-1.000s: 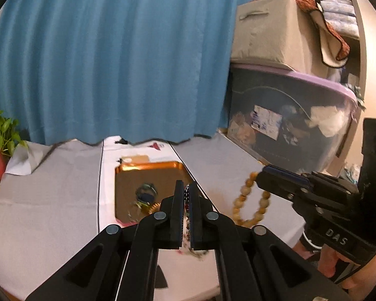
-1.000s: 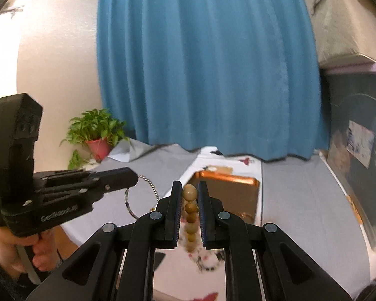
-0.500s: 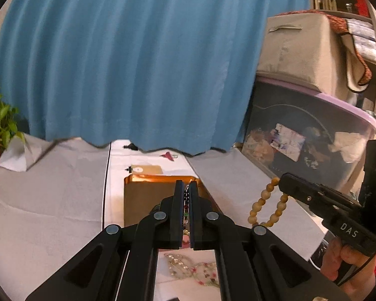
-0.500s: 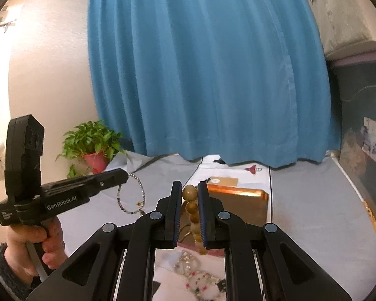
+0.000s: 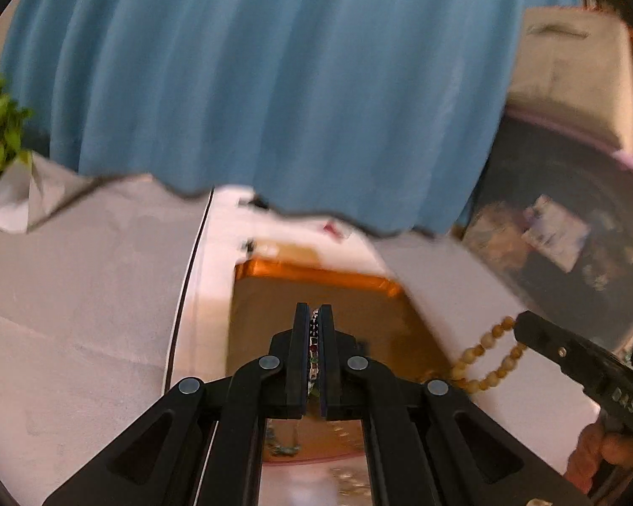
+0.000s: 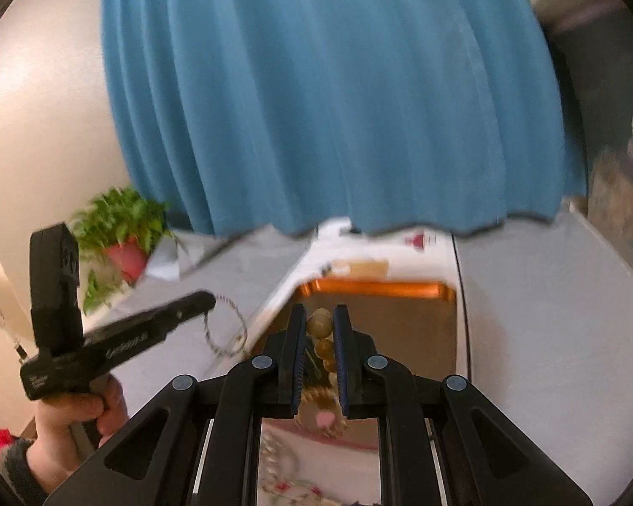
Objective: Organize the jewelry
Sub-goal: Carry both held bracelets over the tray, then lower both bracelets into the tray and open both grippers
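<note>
Both claws hang above the copper tray (image 5: 316, 272) on the white cloth (image 5: 215, 253). The left gripper (image 5: 314, 316) is pinched tight on a thin beaded chain (image 5: 314, 339), which droops in a loop off its tip. The right gripper (image 6: 320, 316) clamps a wooden bead bracelet (image 6: 319, 324), its beads dangling over the tray's right edge.

The tray (image 6: 375, 289) looks like polished copper-toned metal with a glossy, mirror-like floor, and it sits on smooth matt cloth (image 5: 84, 295) in pale grey and white. The bead bracelet (image 5: 489, 362) looks like matt tan wood, while the thin chain (image 6: 228, 329) glints like metal. Both grippers are matt black plastic, and the curtain (image 5: 274, 84) behind is soft blue fabric in folds.
</note>
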The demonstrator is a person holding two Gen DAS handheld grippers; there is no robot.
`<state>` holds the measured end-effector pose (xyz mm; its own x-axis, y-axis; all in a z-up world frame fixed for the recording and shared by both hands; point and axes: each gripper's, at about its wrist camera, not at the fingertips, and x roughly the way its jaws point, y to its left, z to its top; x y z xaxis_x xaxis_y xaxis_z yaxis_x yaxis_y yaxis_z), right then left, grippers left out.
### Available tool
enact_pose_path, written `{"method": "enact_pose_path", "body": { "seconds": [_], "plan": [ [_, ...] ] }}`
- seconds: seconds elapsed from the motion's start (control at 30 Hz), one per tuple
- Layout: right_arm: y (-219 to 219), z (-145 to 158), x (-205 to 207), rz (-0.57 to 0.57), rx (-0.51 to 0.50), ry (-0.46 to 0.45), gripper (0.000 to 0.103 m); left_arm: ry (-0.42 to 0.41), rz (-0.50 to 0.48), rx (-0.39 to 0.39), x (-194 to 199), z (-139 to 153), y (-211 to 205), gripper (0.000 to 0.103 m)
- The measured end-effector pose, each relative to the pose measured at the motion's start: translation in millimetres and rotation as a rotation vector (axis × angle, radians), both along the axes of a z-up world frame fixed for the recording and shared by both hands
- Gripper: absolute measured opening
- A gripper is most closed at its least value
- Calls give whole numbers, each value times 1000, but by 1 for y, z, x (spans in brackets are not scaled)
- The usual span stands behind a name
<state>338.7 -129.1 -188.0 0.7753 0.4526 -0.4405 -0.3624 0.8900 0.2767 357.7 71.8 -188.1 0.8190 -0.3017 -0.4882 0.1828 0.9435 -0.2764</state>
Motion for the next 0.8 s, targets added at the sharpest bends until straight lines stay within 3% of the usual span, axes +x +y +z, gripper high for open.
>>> {"method": "enact_pose_path", "body": {
  "seconds": [0.33, 0.47, 0.6, 0.8],
  "plan": [
    [3, -49, 26, 12, -7, 102, 13, 131, 24, 101, 31, -52, -3, 1],
    [12, -60, 34, 21, -53, 130, 13, 204, 31, 69, 44, -66, 1, 1],
    [14, -80, 45, 21, -55, 219, 13, 243, 32, 76, 48, -72, 1, 1],
    [15, -89, 47, 9, -86, 249, 13, 297, 60, 82, 51, -78, 6, 1]
  ]
}}
